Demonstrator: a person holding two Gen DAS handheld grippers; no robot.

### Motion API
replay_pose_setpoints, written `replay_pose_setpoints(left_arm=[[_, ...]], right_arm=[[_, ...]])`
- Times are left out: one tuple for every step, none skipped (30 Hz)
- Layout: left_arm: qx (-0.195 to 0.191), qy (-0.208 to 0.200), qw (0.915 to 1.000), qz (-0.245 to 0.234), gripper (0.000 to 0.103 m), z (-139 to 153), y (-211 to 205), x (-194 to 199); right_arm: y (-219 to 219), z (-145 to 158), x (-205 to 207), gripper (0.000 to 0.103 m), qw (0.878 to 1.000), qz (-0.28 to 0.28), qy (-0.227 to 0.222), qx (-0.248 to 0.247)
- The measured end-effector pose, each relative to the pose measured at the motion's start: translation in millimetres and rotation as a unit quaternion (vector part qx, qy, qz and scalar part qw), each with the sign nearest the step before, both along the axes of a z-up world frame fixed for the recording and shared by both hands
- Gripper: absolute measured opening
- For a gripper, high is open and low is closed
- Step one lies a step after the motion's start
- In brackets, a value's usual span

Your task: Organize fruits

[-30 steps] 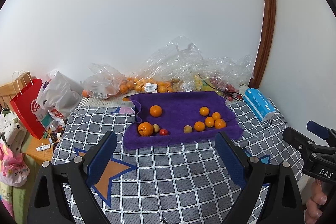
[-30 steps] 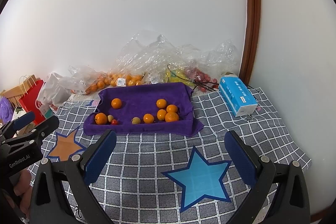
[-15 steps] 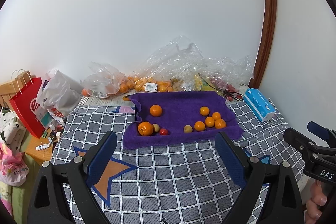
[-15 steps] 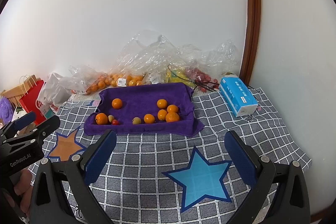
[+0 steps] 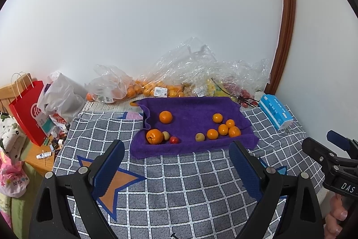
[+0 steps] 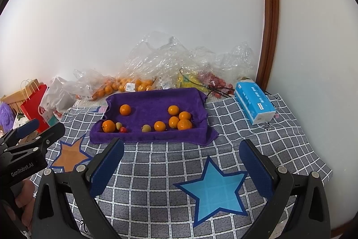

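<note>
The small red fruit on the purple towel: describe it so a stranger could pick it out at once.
Find the purple towel spread on the checked cloth below the heap of clear plastic bags. Go to its near left corner, where a large orange sits beside a small yellowish fruit. The red fruit lies just right of those two, the only red piece on the towel and among the smallest.

Ahead of your left gripper (image 5: 175, 168), a purple towel (image 5: 190, 109) spread flat, your two oranges (image 5: 154, 136) plus a small tan fruit and a red one toward its left, five smaller oranges (image 5: 223, 129) clustered right, a tan fruit (image 5: 199, 137) beside them.
</note>
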State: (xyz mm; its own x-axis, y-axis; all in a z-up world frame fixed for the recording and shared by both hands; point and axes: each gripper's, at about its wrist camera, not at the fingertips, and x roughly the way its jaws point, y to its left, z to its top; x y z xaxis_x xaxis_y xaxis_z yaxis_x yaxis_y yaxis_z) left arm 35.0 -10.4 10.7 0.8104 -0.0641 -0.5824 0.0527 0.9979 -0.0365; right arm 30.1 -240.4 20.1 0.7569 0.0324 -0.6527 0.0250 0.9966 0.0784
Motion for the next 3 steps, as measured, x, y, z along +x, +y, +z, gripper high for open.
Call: replay_pose_setpoints(left_arm=[[0.0,0.0,1.0,0.0,0.095,0.4,1.8,0.8],[0.0,0.0,1.0,0.001,0.095,-0.1,1.4,0.6],[-0.002,0.001,1.0,0.001,0.095,-1.1,0.9,0.3]], right_arm=[[0.5,-0.2,0.4,0.101,1.0,0.0,0.0,0.0],[0.8,-0.4,0.9,0.101,1.0,0.001,0.0,-0.001],[1.1,-0.2,1.1,0.101,1.0,0.002,0.0,-0.001]])
